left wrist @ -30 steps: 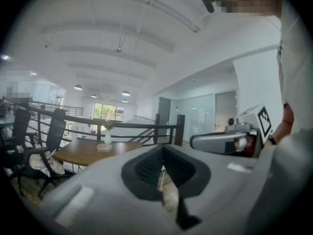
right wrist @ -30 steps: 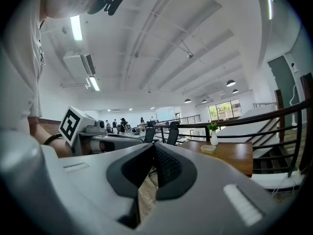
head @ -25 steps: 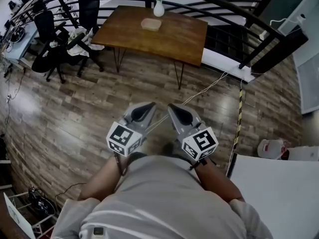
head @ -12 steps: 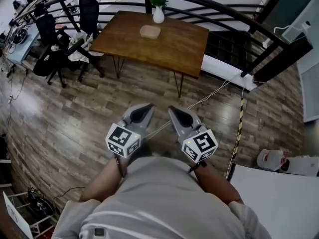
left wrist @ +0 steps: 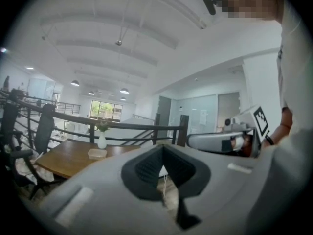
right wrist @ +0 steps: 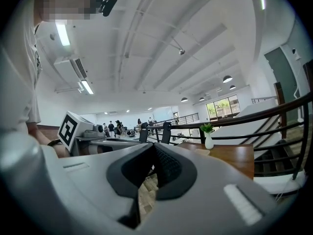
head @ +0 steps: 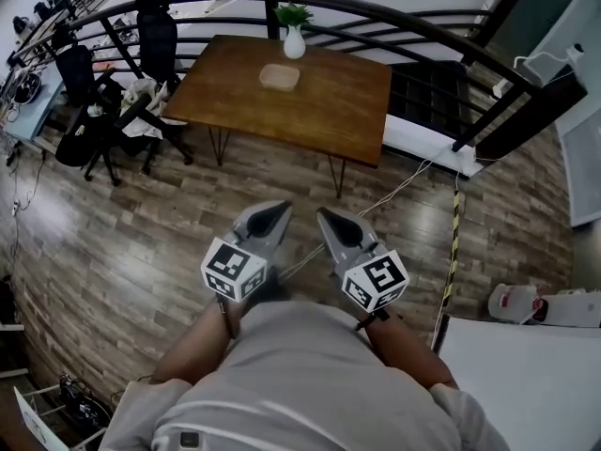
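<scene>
The left claw [head: 271, 216] is pinched shut with nothing in it. It is held close to the person's tummy, just as it was a moment ago. Just to its right, the right claw [head: 331, 220] is shut and empty too, and it has not moved either. What has changed is the view. The counter [head: 329, 92], far out in front of both claws, has slid a little lower, as if the person shifted. The white vase [head: 294, 45] and small dish [head: 279, 78] on it sit well apart from both claws, so nothing is touched yet.
</scene>
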Action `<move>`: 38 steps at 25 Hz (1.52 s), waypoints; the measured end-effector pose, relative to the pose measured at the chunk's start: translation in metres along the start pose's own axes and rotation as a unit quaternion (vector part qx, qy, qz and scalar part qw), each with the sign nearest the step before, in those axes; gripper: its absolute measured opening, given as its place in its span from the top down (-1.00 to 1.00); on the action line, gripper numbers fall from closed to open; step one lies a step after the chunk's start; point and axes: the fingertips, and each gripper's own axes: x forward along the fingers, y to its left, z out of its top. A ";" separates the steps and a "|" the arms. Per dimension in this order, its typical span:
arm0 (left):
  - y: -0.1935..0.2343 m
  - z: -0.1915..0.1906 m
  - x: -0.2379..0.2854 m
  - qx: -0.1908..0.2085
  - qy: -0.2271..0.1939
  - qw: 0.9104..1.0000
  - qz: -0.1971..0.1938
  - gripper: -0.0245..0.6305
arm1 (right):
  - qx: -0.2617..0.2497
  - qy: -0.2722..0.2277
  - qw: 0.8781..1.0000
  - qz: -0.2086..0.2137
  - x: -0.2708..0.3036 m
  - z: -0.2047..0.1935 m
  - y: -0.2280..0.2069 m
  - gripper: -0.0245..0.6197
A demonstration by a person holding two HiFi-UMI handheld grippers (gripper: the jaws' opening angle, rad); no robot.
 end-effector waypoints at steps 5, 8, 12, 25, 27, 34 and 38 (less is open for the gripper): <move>0.069 0.010 -0.005 0.003 -0.005 1.000 -0.005 0.92 | -0.006 -0.004 1.000 -0.005 0.071 0.009 0.001 0.90; 0.107 0.023 -0.013 0.006 -0.007 1.000 -0.011 0.92 | -0.010 -0.003 1.000 -0.009 0.114 0.023 0.008 0.90; 0.143 0.033 -0.028 0.013 -0.008 1.000 -0.022 0.91 | -0.014 -0.007 1.000 -0.011 0.161 0.035 0.019 0.90; 0.234 0.015 -0.046 -0.028 0.000 1.000 0.004 0.92 | -0.003 0.022 1.000 0.017 0.255 0.016 0.035 0.90; 0.244 0.020 -0.043 -0.025 0.000 1.000 0.011 0.92 | -0.003 0.021 0.999 0.026 0.265 0.020 0.030 0.90; 0.291 0.029 -0.006 -0.025 0.008 0.999 0.028 0.92 | -0.003 0.018 0.999 0.048 0.316 0.036 -0.010 0.90; 0.308 0.035 0.035 -0.028 0.008 0.999 0.027 0.92 | -0.001 0.022 0.999 0.046 0.330 0.039 -0.051 0.90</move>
